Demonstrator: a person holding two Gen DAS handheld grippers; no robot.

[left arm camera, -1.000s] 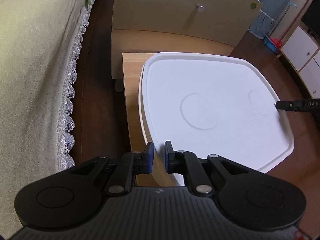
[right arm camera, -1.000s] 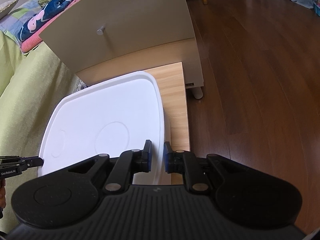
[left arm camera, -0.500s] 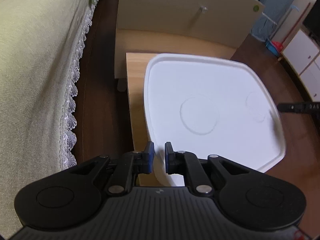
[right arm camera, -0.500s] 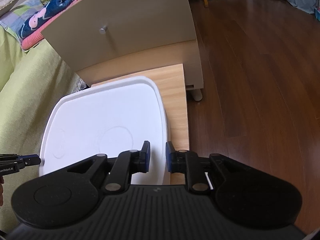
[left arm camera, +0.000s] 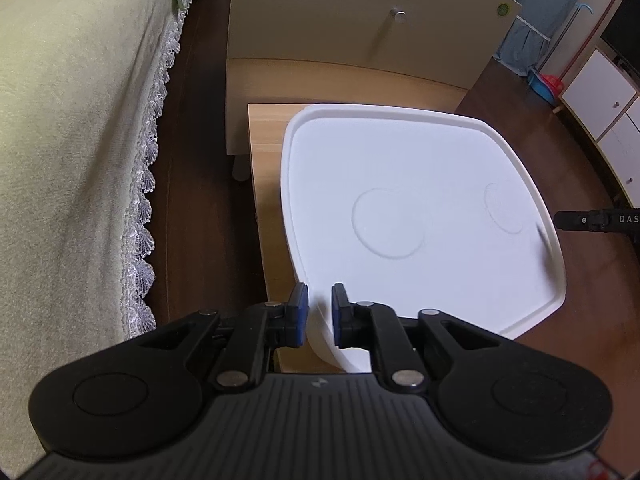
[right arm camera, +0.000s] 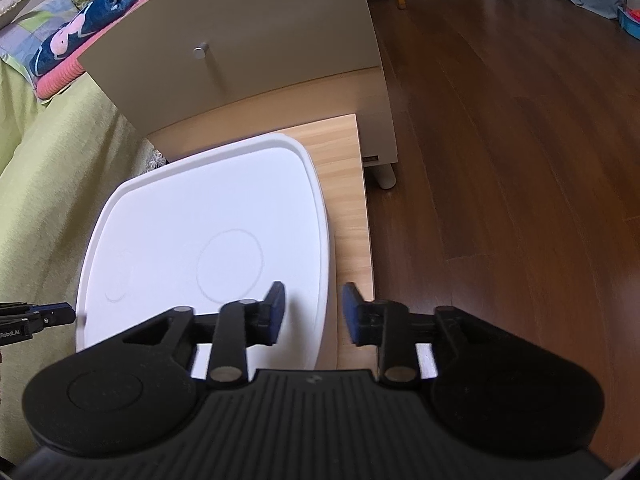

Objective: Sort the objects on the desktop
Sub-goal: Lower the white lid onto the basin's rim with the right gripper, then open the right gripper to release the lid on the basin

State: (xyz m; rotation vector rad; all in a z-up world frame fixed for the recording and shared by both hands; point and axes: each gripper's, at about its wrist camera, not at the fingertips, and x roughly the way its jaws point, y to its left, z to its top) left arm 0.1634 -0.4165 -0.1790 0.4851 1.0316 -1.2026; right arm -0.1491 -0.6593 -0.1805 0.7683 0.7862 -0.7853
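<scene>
A bed (left arm camera: pixel 72 128) with a green lace-edged cover stands along one side; beside it a pale cabinet (left arm camera: pixel 360 28) with a round knob; against that, a low wooden bench (right arm camera: pixel 344 184) on the dark floor (right arm camera: pixel 520 140); a white tray (left arm camera: pixel 400 208) lies on the bench, overhanging its edge; the left gripper (left arm camera: pixel 320 316) has its fingers clenched on the tray's near rim; the right gripper (right arm camera: pixel 313 316) has its fingers released, straddling the opposite rim.
</scene>
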